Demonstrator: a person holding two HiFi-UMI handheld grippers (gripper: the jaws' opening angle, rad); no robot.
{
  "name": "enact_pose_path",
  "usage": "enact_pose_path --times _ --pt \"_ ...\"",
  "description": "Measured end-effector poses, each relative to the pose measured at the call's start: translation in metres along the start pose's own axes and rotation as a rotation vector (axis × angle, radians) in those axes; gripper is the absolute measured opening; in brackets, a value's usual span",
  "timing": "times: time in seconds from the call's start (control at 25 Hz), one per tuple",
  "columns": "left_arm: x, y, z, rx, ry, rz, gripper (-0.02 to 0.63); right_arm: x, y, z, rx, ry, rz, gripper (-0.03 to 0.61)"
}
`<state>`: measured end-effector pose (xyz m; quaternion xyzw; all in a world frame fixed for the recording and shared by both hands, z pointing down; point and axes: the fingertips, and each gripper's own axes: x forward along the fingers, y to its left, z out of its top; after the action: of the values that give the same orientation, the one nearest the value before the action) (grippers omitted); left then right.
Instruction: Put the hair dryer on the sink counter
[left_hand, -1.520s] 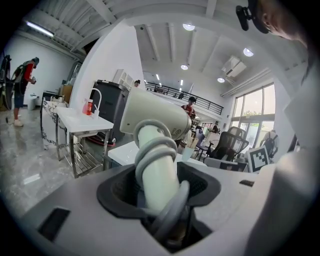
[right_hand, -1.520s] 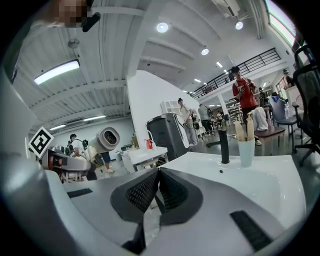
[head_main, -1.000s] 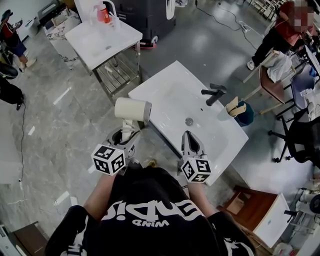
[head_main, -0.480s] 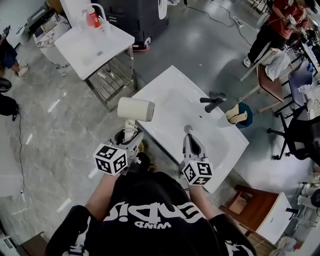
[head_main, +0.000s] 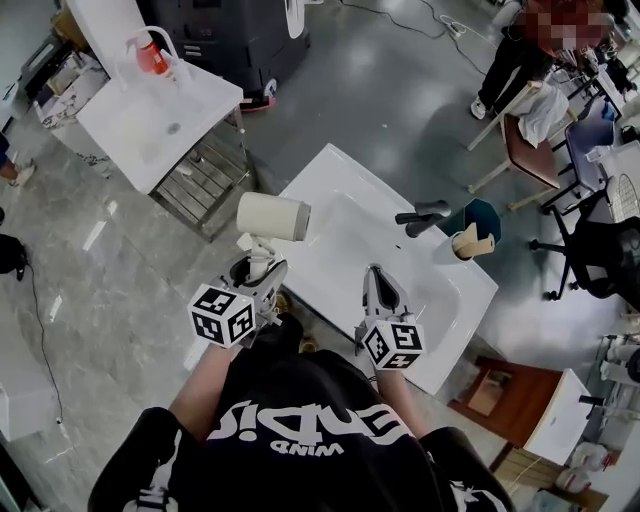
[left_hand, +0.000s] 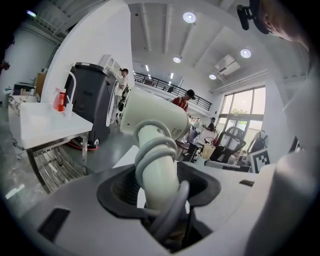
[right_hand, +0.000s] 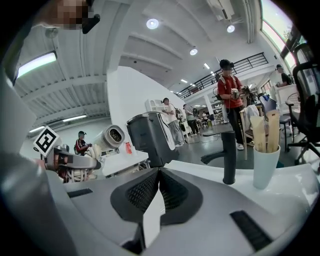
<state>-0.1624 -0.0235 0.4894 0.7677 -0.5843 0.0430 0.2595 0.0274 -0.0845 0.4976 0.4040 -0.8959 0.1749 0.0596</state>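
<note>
Step in hand: carrying, not yet placing.

- Sink counter (head_main: 335, 175): white slab with a basin, ahead of the person and to the right. Dark faucet (head_main: 422, 217) at its far side.
- Hair dryer (head_main: 272, 216): cream, held upright in the air by the counter's near-left edge. Barrel points toward the basin. It rests on nothing.
- Left gripper (head_main: 257, 275): raised in front of the torso, jaws pointing away and spread wide, clamped on the dryer's handle (left_hand: 156, 172). The grey cord (left_hand: 167, 212) is looped round the handle inside the grip.
- Right gripper (head_main: 378, 283): level with the left one and over the counter's near edge. Jaws together, nothing between them.

Next move, as I judge it: swing the left gripper right over flat counter beside the basin. Lower until the dryer bears on the surface, then open the jaws.
</note>
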Motion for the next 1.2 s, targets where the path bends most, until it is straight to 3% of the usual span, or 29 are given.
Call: enact_pose_path --times 0.6,1.2 --pt "0.07 0.048 0.032 0.054 0.105 -0.139 0.225 0.05 -0.013 0.018 0.051 -0.041 -0.171 0.023" --pt "0.127 0.045 0.022 0.06 0.184 -0.169 0.225 0.051 -0.048 0.031 0.053 -0.061 -0.18 0.023"
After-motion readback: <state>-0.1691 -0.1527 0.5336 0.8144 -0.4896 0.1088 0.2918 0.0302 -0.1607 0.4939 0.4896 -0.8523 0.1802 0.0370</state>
